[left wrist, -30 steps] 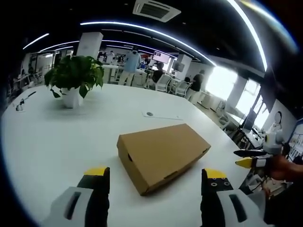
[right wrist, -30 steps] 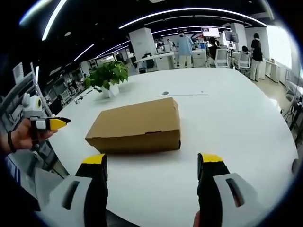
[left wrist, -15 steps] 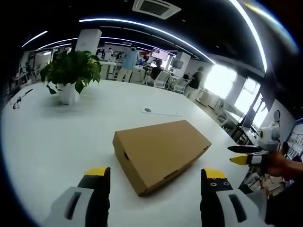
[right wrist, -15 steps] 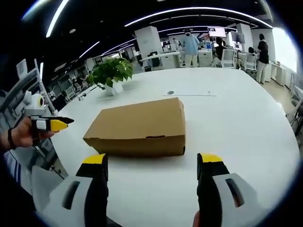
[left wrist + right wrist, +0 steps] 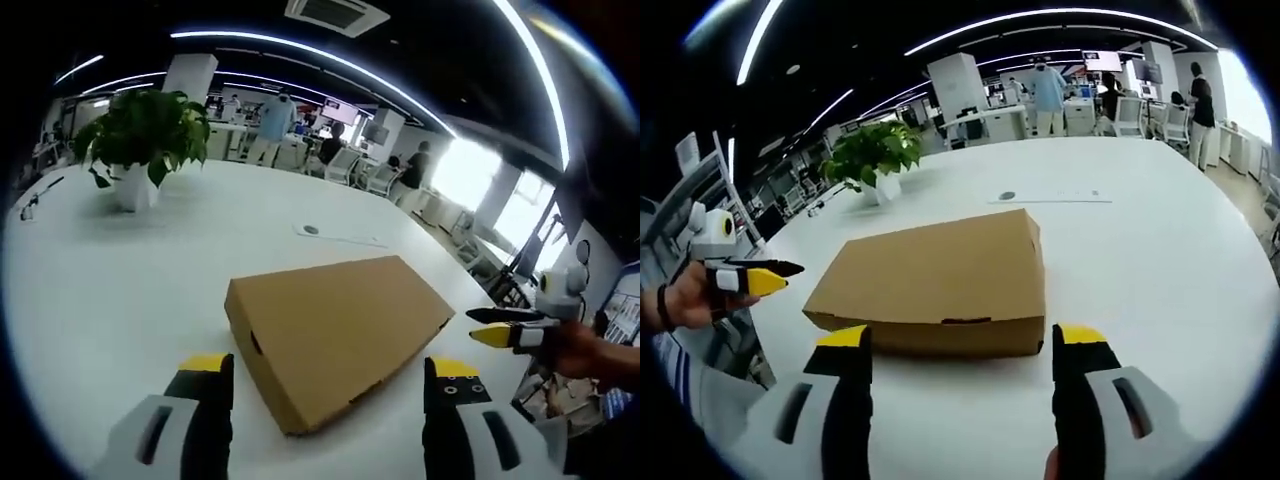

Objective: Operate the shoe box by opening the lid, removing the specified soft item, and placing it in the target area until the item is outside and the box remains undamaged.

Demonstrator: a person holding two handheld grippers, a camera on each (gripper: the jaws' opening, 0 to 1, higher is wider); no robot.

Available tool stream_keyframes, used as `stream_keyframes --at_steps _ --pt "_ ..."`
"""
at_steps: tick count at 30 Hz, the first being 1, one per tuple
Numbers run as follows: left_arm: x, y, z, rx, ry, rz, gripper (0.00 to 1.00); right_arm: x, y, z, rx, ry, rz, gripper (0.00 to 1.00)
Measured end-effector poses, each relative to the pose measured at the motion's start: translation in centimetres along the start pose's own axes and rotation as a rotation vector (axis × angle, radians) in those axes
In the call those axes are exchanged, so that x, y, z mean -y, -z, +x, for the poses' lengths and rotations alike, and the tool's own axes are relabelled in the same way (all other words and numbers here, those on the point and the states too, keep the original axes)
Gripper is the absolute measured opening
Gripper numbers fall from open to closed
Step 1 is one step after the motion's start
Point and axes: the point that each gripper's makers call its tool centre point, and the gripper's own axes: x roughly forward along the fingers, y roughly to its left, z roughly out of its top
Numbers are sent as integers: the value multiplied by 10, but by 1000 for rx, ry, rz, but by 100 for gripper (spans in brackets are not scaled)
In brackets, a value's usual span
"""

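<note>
On the white table [image 5: 120,270] lies the shoe box [image 5: 335,325], a plain brown cardboard box, long and low, with its lid closed flat. Its surface is unprinted and smooth, with clean, sharp edges and no visible dents. From the left gripper view it sits at an angle, one short end turned toward the camera, and a small dark slot shows on that near end face. From the right gripper view the shoe box [image 5: 935,280] presents a long side, where a thin tab slit marks the lower edge of the lid flap.

The left gripper [image 5: 325,375] hovers close to the box with its yellow-tipped jaws wide apart, holding nothing. The right gripper [image 5: 960,345] hangs just before the long side, jaws likewise spread and empty.

Each gripper also appears at the edge of the other's view, held in a person's hand, off to the side of the box.

Farther back on the table stand a potted plant [image 5: 135,135] in a white pot and a flat sheet [image 5: 335,237] with a small dark disc on it. Beyond is an open office with people standing.
</note>
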Motion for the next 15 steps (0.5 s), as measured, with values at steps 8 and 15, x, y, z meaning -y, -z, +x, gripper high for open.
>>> stream_keyframes --at_steps 8,15 --pt "-3 6 14 -12 -13 -10 79 7 -2 16 -20 -8 7 68" --pt "-12 18 20 -49 -32 9 77 10 6 33 -52 -12 23 66"
